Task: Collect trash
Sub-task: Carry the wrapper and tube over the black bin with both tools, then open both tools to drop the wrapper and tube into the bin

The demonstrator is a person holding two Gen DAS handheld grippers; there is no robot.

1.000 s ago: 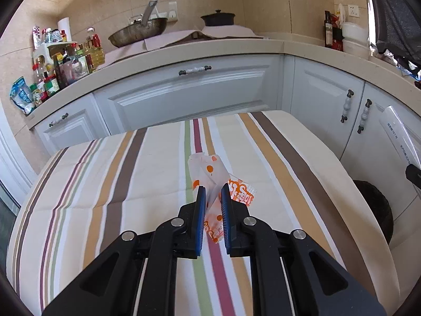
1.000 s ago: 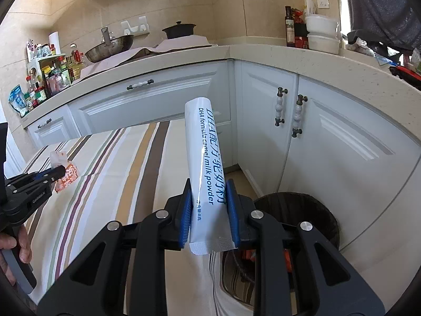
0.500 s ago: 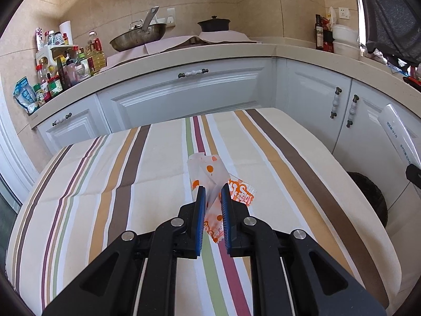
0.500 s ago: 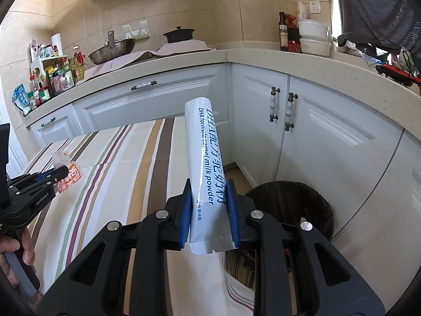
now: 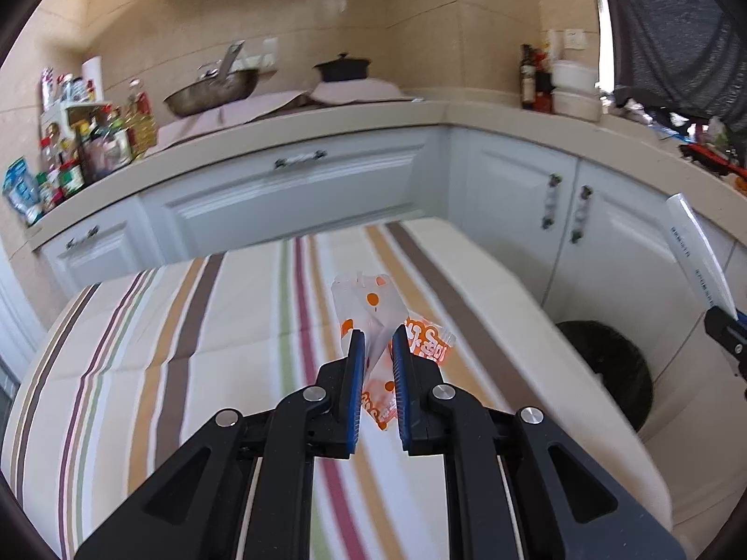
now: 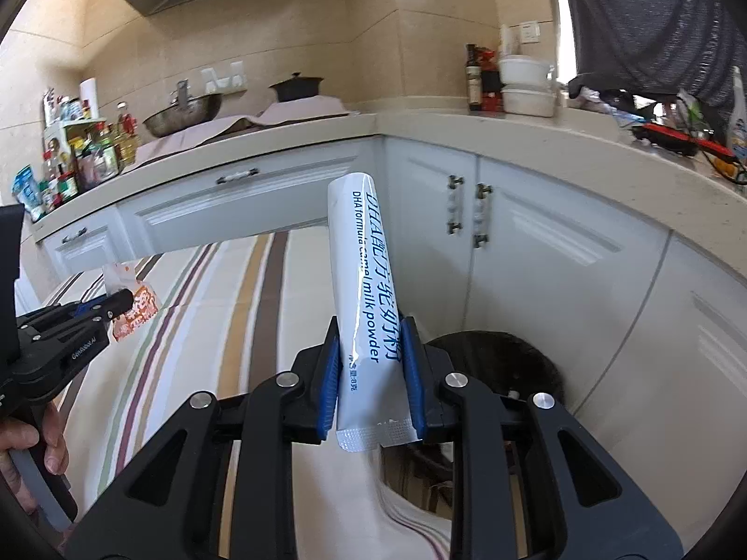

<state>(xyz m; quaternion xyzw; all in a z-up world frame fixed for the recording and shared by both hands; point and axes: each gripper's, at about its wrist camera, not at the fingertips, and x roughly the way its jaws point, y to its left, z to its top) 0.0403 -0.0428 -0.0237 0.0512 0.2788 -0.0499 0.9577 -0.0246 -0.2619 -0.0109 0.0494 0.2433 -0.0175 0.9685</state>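
Your right gripper stays clamped on the white milk-powder sachet, which stands upright between its jaws, the dark bin now just beyond and nearer than a second ago. Your left gripper still pinches the orange-and-clear wrapper, lifted above the striped tablecloth. Both point slightly downward. The table's right edge drops to the bin; white cabinets close off the far side.
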